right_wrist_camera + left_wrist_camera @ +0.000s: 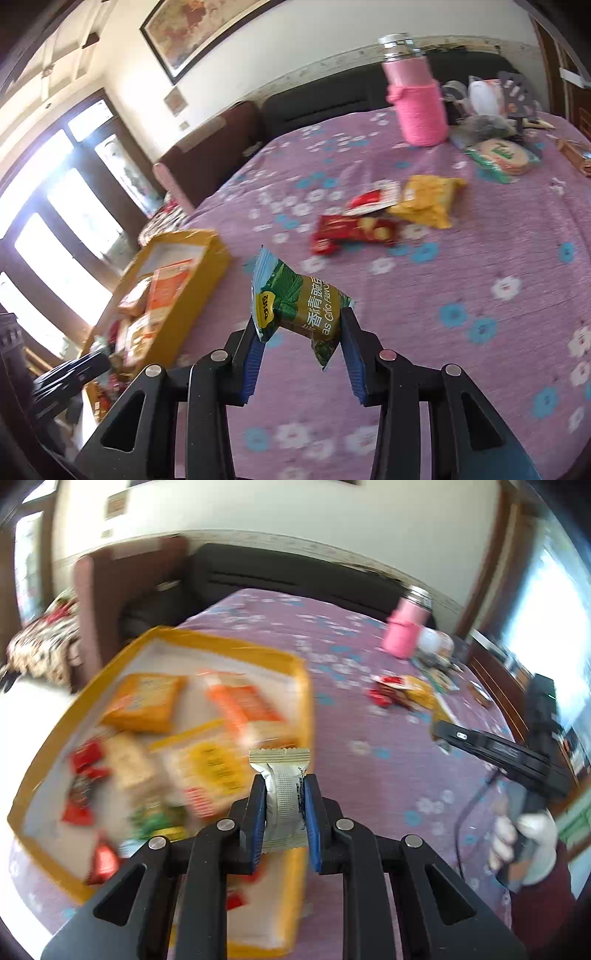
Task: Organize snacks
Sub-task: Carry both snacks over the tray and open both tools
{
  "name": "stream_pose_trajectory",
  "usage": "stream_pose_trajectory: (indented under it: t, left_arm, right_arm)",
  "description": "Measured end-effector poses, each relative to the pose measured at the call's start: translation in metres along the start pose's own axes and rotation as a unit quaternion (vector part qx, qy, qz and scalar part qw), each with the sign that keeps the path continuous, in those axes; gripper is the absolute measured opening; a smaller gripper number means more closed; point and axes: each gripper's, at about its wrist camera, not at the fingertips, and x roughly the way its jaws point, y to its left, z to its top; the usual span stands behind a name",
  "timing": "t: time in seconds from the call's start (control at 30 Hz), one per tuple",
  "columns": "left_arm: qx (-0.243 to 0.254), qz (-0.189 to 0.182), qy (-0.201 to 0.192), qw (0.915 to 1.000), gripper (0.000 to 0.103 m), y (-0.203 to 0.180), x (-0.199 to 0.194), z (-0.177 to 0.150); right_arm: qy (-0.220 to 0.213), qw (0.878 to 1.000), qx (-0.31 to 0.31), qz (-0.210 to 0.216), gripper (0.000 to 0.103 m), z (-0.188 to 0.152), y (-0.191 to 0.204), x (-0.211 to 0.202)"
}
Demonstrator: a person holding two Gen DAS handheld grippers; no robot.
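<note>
My left gripper [283, 786] is shut on a white snack packet [282, 794], held above the right edge of a yellow tray [295, 668] that holds several orange, yellow and red snacks. My right gripper [301, 328] is shut on a green pea snack packet [299, 302], held above the purple flowered cloth. The tray also shows in the right wrist view [207, 273], to the left. Loose snacks lie on the cloth: a red packet [351, 230], a yellow packet [428, 199] and a small red-and-white packet [369, 201]. The right gripper's body [506, 753] shows at the right of the left wrist view.
A pink-sleeved bottle [417, 99] stands at the table's far side, with a round biscuit pack [502, 155] and clutter [487, 96] to its right. A dark sofa [280, 576] and a brown chair [122, 590] lie behind the table. Purple cloth [480, 295] covers the table.
</note>
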Motion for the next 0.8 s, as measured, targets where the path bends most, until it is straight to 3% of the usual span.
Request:
stream_pose_trajectory:
  t: [0.27, 0.43, 0.6, 0.67, 0.77, 0.8]
  left_arm:
    - [-0.053, 0.003, 0.009, 0.9986, 0.017, 0.046, 0.005, -0.016]
    - [-0.054, -0.006, 0.000, 0.9985, 0.018, 0.052, 0.005, -0.015]
    - [-0.069, -0.029, -0.002, 0.9971, 0.021, 0.060, 0.000, -0.017]
    - [-0.071, -0.028, -0.006, 0.9971, 0.027, 0.062, -0.005, -0.018]
    - [-0.077, -0.012, -0.012, 0.9969, 0.051, 0.065, -0.013, -0.018]
    - [-0.079, -0.010, -0.013, 0.9967, 0.055, 0.066, -0.016, -0.018]
  right_arm:
    - [0.050, 0.993, -0.075, 0.072, 0.039, -0.010, 0.109, 0.023]
    - [0.089, 0.984, -0.127, 0.082, 0.039, -0.016, 0.172, 0.059]
    - [0.125, 0.977, -0.155, 0.077, 0.040, -0.017, 0.207, 0.099]
    - [0.135, 0.975, -0.165, 0.071, 0.042, -0.014, 0.218, 0.114]
    - [0.138, 0.973, -0.170, 0.067, 0.043, -0.008, 0.226, 0.133]
    - [0.137, 0.974, -0.165, 0.066, 0.043, -0.005, 0.225, 0.136]
